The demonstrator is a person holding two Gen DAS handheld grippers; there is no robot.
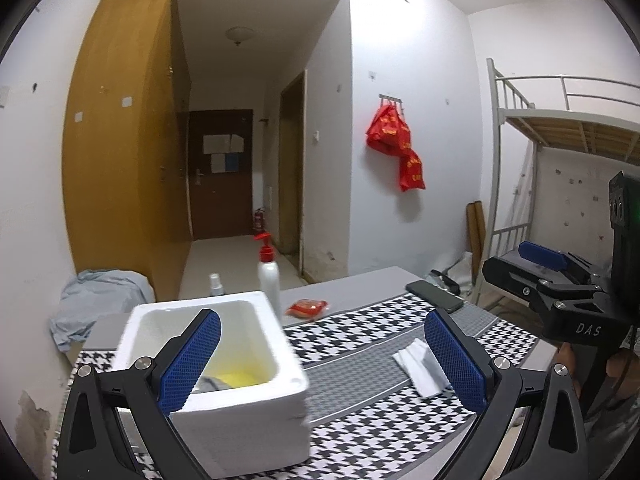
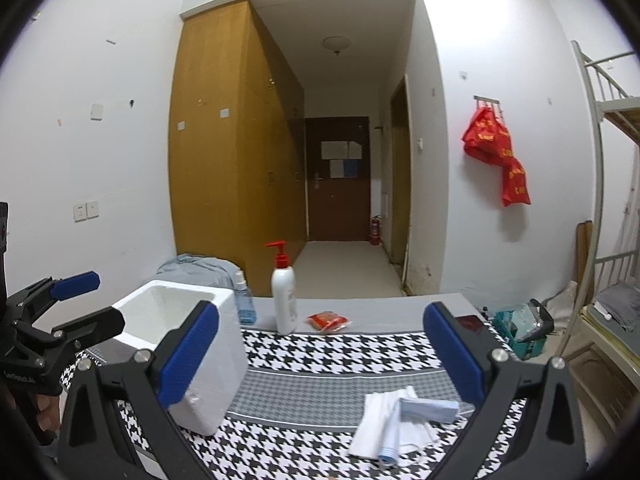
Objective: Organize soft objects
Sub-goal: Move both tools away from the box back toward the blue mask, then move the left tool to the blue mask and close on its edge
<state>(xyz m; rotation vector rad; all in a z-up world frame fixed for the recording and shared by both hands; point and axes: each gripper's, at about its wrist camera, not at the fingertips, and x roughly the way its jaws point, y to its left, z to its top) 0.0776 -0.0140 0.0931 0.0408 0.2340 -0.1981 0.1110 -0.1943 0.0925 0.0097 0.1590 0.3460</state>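
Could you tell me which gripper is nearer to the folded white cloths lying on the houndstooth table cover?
Right. The right gripper hangs open just above the folded white cloths; the left gripper, also open, hangs over the white foam box beside them.

Foam box: contents partly hidden behind the left finger; a yellow item and grey item are unidentifiable. Folded cloths run behind the right finger.

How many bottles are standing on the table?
2: a white pump bottle with a red pump at the far edge, and a small clear spray bottle to its left, behind the white foam box.
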